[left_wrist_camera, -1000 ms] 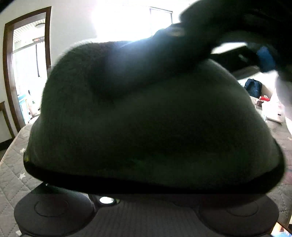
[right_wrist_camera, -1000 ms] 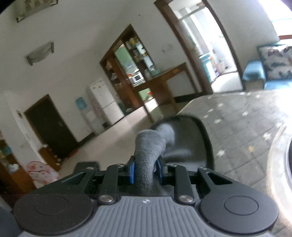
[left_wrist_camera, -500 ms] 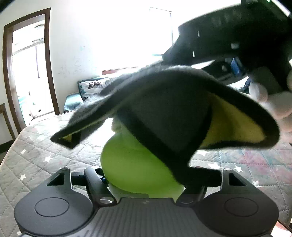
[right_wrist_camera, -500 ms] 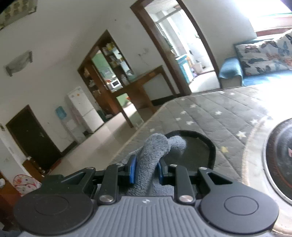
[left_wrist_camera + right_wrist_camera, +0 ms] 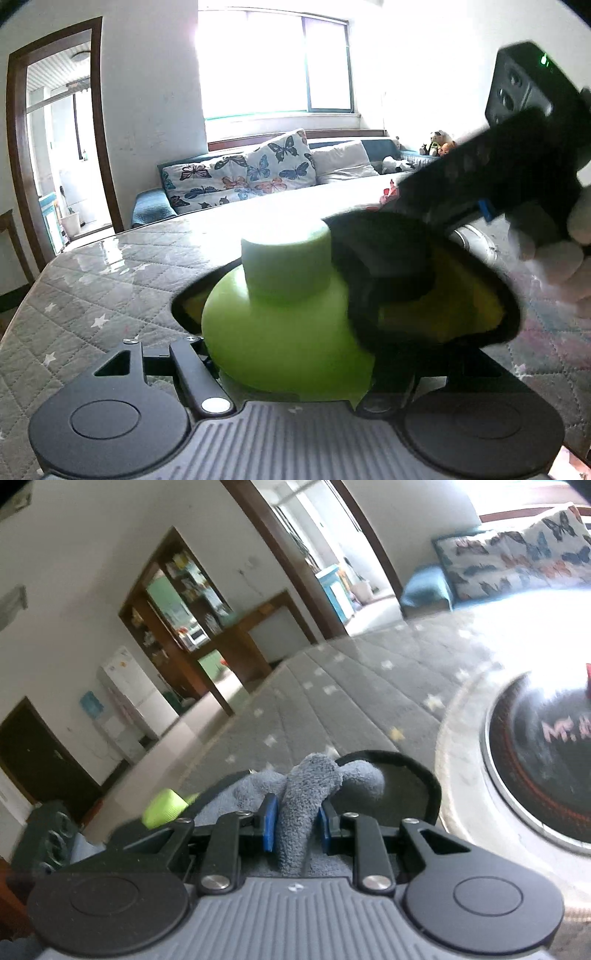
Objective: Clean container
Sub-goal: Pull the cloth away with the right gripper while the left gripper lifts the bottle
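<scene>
1. Left gripper (image 5: 291, 354): jaws spread wide, clamped on either side of the green container (image 5: 280, 325); right jaw mostly hidden by the cloth
2. Container sits dead centre of the left view, round body with a cylindrical cap (image 5: 286, 258) pointing toward 12 o'clock
3. Cloth (image 5: 417, 284): grey terry with black trim and a yellow face, draped over the container's 3 o'clock side, touching body and cap edge; blurred
4. Right gripper (image 5: 293, 829): jaws nearly closed, blue pads (image 5: 269, 827) pinching a bunched fold of the cloth (image 5: 306, 794)
5. In the left view the right gripper (image 5: 480, 192) enters from 2 o'clock, above the cloth, with a hand (image 5: 565, 258) at 3 o'clock gripping it
6. Right view: sliver of container (image 5: 164, 806) at 9 o'clock of the jaws, partly behind the cloth
7. Table (image 5: 110, 280) has a quilted grey star-print cover; can't tell if the container rests on it or is held above it
8. Round glossy dark thing with metal rim (image 5: 543, 746) at 3 o'clock in the right view, near the cloth, blurred
</scene>
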Motion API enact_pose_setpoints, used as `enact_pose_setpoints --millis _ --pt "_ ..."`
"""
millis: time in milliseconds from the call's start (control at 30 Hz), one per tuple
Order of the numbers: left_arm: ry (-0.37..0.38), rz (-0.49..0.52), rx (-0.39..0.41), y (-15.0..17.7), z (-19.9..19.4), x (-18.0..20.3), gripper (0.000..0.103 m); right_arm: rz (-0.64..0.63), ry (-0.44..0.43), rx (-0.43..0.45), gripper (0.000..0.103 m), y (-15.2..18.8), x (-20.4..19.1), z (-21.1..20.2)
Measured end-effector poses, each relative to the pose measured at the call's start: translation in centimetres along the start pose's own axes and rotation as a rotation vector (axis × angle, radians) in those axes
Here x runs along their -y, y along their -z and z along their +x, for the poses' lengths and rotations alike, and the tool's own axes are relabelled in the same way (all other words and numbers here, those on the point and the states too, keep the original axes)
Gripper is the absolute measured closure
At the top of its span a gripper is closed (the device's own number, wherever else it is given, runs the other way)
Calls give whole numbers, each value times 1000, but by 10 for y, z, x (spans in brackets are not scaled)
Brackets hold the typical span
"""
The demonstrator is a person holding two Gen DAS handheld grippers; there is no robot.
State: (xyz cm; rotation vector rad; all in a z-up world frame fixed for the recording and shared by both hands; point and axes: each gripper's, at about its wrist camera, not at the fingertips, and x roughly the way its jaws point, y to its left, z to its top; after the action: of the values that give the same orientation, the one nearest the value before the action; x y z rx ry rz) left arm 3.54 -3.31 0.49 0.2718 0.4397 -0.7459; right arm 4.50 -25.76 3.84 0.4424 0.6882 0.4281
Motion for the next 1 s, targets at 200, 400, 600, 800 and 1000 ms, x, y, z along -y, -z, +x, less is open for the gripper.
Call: enact_pose_setpoints --millis 200,400,600,800,1000 --pt "-7 17 0 5 0 -5 25 13 77 -39 81 12 24 10" --pt "-13 -8 7 -4 19 -3 20 38 92 -28 77 15 32 6" --pt "-25 -37 13 -2 -2 -3 15 48 77 0 71 16 28 -4" --pt "-19 -54 9 -7 -5 -4 18 43 65 10 67 15 33 -12" --pt "-17 -21 -3 -7 -3 -1 21 104 33 2 65 14 44 -11"
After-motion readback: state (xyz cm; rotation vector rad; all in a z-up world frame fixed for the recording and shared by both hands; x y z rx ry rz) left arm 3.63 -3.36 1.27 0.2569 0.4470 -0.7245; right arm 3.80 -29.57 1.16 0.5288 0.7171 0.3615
